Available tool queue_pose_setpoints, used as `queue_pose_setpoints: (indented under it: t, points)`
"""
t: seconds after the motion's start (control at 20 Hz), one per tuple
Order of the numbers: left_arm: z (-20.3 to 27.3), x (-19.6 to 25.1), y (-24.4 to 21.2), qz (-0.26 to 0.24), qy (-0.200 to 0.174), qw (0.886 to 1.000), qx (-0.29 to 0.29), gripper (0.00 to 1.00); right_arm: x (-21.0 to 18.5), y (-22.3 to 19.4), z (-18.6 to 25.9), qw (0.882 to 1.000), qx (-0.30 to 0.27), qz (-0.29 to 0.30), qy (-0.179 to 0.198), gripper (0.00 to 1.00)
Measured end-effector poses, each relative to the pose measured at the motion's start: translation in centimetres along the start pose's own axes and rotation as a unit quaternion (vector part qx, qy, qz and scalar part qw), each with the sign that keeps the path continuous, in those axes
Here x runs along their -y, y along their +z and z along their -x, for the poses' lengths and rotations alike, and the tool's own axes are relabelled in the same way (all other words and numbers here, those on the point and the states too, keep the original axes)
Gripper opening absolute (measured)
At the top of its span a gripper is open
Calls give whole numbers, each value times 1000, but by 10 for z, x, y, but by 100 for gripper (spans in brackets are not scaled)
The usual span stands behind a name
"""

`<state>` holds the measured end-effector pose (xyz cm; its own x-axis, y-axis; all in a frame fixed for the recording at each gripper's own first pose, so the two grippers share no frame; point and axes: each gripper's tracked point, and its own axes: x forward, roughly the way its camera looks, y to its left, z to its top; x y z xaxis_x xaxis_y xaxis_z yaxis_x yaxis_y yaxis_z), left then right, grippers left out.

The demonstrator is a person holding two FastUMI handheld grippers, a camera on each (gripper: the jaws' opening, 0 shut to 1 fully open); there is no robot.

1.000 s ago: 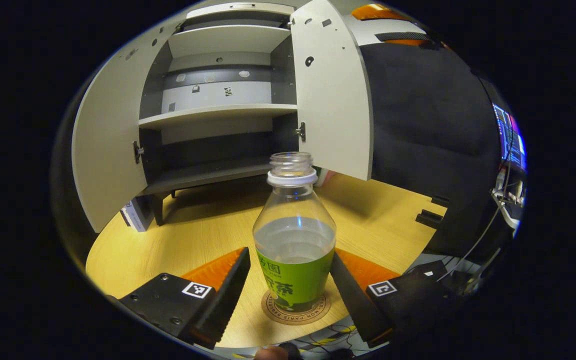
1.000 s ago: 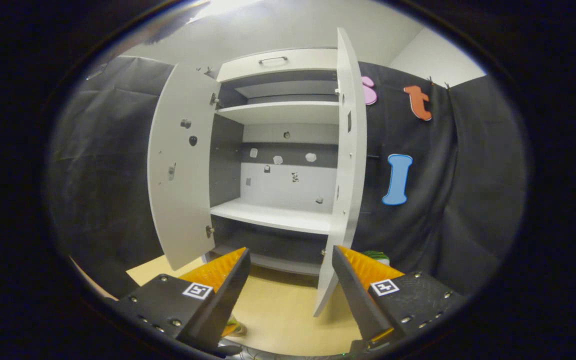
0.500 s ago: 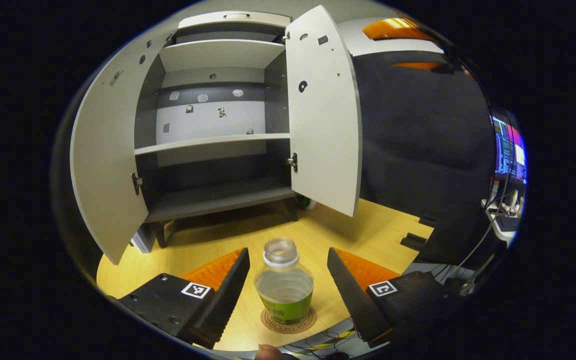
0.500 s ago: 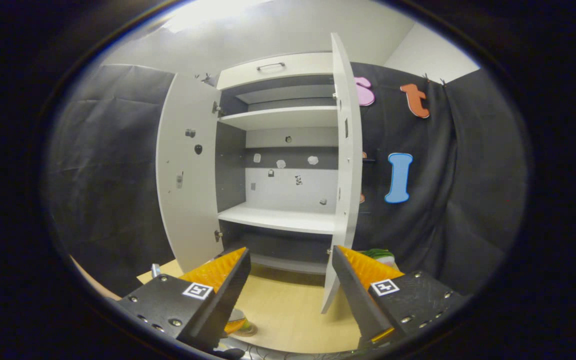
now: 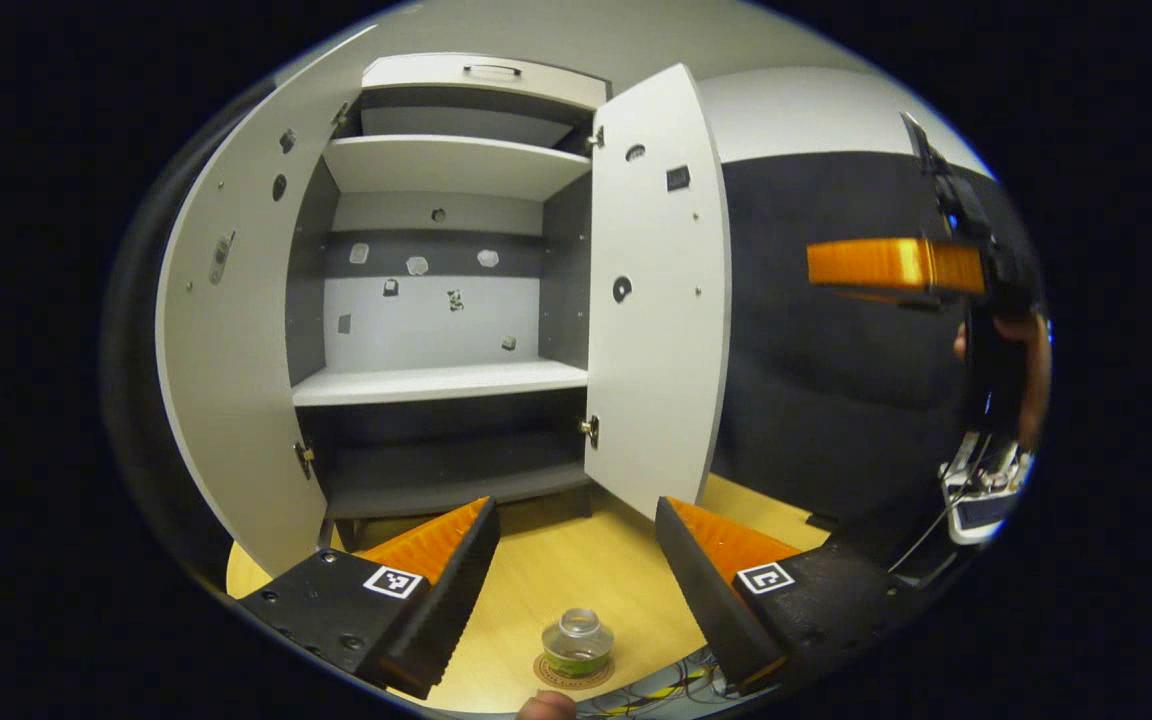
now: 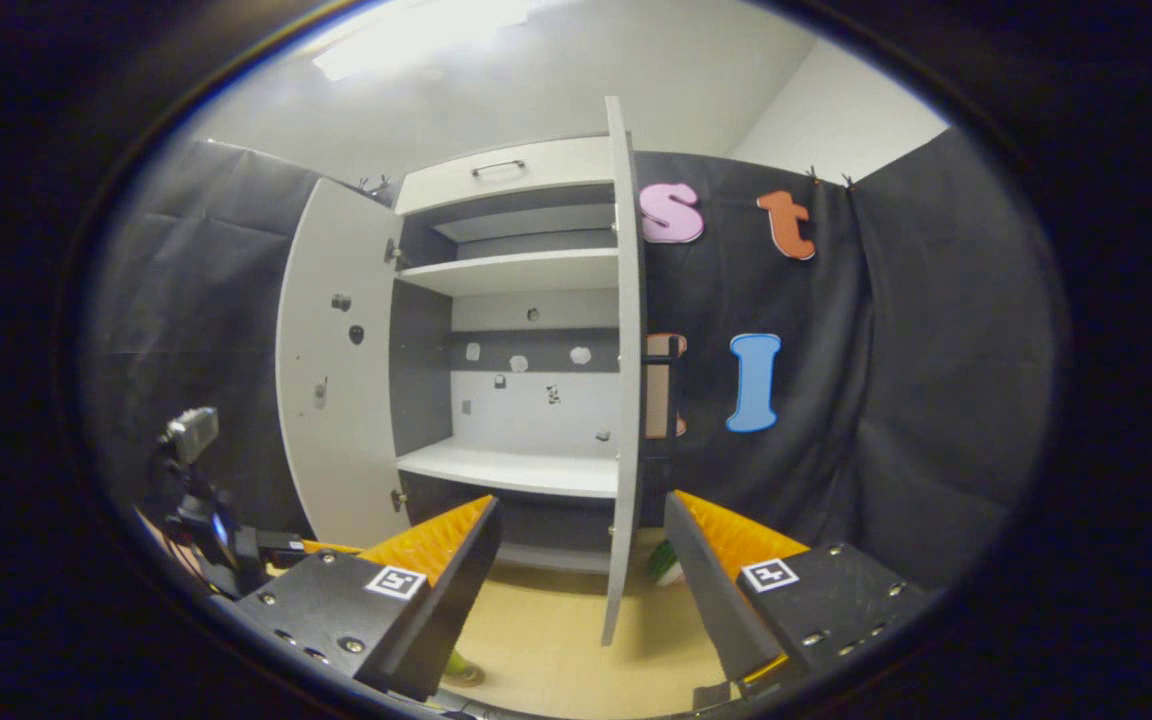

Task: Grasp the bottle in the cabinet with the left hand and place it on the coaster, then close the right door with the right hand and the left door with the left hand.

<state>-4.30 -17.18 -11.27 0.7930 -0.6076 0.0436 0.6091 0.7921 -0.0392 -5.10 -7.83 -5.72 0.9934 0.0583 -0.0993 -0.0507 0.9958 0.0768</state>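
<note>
Green-label bottle (image 5: 577, 640) on coaster (image 5: 573, 672) w/ unreadable ring text.

Black cloth wall (image 6: 896, 400), pale ceiling (image 6: 556, 90), apparently one ceiling light (image 6: 416, 30).

From my left gripper view, the bottle (image 5: 577, 640) stands on the coaster (image 5: 573, 671) on the table (image 5: 576, 570), below and between the spread fingers of my left hand-held gripper (image 5: 576, 590) and apart from both. Behind it the cabinet (image 5: 436, 300) stands on the table with both doors swung outward: the left door (image 5: 231, 350) to the left, the right door (image 5: 656, 300) to the right. The other hand-held gripper (image 5: 891, 265) shows far right, beyond the right door. In my right gripper view, the right door (image 6: 621, 400) stands edge-on ahead, between the parted fingers of my right hand-held gripper (image 6: 581, 580), with the booth wall (image 6: 886, 380) to its right.
</note>
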Motion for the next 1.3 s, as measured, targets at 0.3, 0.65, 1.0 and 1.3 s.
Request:
queue_pose_setpoints:
  t: [0.3, 0.65, 1.0, 1.3]
  points:
    - [13, -37, 53, -31, 25, 999, 7, 99, 61, 19, -27, 998, 13, 19, -65, 99]
    - [30, -94, 87, -12, 77, 997, 23, 98, 131, 10, -67, 993, -7, 23, -111, 94]
    - [51, -124, 86, 7, 97, 995, 26, 98, 153, -7, -116, 993, -34, 21, -116, 99]
    - [91, -154, 106, 15, 141, 989, 39, 95, 122, 14, -145, 995, -11, 12, -98, 99]
